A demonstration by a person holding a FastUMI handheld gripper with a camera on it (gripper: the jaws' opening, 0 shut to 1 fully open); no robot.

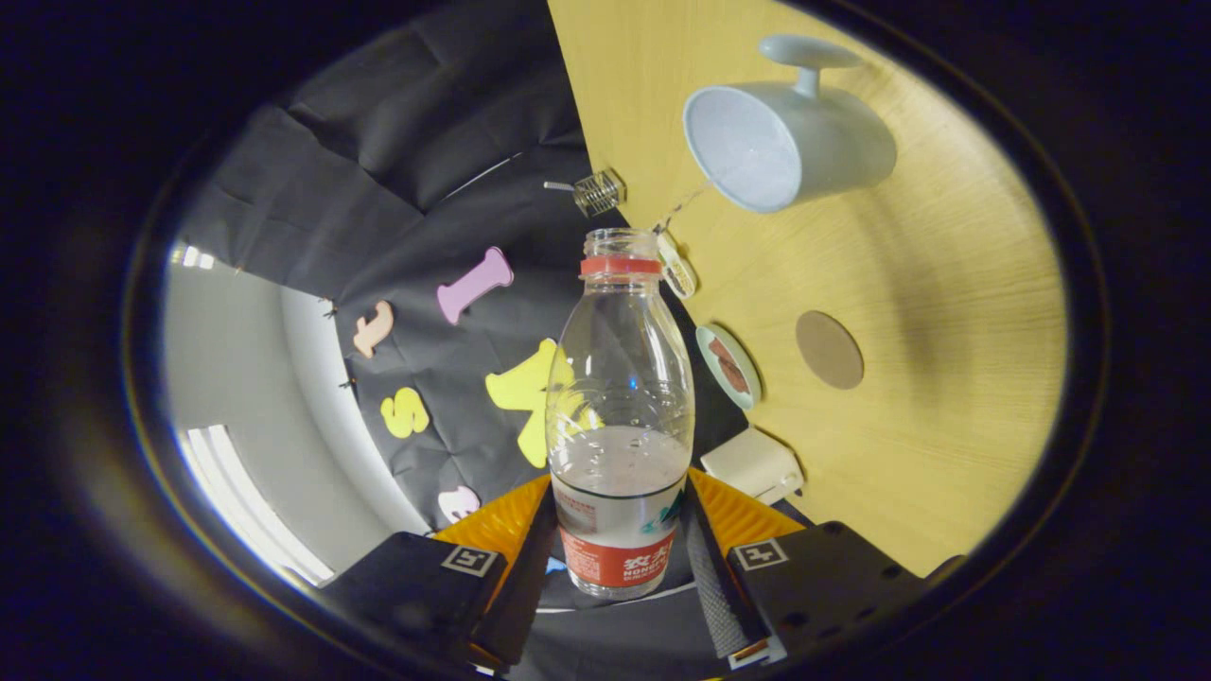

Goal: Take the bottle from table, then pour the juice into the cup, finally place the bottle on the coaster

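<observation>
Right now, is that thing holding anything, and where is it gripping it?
Yes. The gripper is shut on the bottle, its two fingers pressing on opposite sides of the lower body, around the label, well below the red neck ring.

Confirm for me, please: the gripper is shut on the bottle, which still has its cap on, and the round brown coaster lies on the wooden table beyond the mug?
Not quite: the bottle has no cap; its neck is open above the red ring. The rest holds in the gripper view: the gripper is shut on it, and the round brown coaster lies on the wooden table near the mug.
</observation>
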